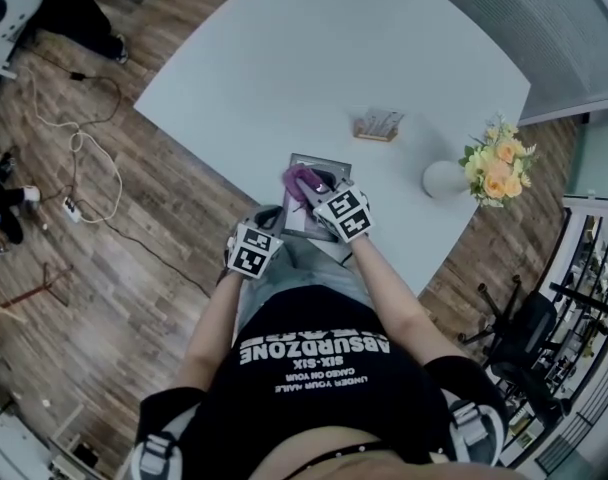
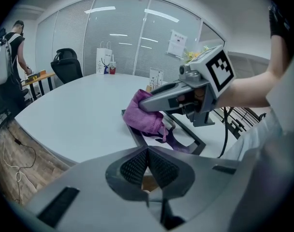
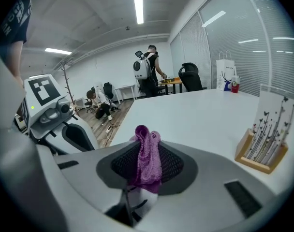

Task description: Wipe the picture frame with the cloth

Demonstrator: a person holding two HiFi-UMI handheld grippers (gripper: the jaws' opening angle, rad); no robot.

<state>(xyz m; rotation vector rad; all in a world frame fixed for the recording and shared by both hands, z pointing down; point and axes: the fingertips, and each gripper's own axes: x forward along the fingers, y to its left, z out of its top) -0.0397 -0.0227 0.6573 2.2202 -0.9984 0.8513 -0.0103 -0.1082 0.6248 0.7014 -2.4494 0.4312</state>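
Note:
A dark picture frame (image 1: 319,160) lies flat on the white table (image 1: 284,58) at its near edge. My right gripper (image 1: 309,190) is over the frame, shut on a purple cloth (image 1: 300,179). In the right gripper view the cloth (image 3: 148,158) is bunched between the jaws of that gripper (image 3: 147,144). The left gripper view shows the right gripper (image 2: 144,104) pressing the cloth (image 2: 144,117) onto the frame's (image 2: 195,140) far left corner. My left gripper (image 1: 274,216) sits at the frame's near left side. Its jaws (image 2: 147,151) are shut, and the frame's near corner is hidden behind them.
A wooden holder with cards (image 1: 377,125) stands further back on the table; it is also at the right of the right gripper view (image 3: 263,139). A white vase (image 1: 444,179) with flowers (image 1: 499,163) stands at the right edge. Cables (image 1: 84,158) run over the wooden floor.

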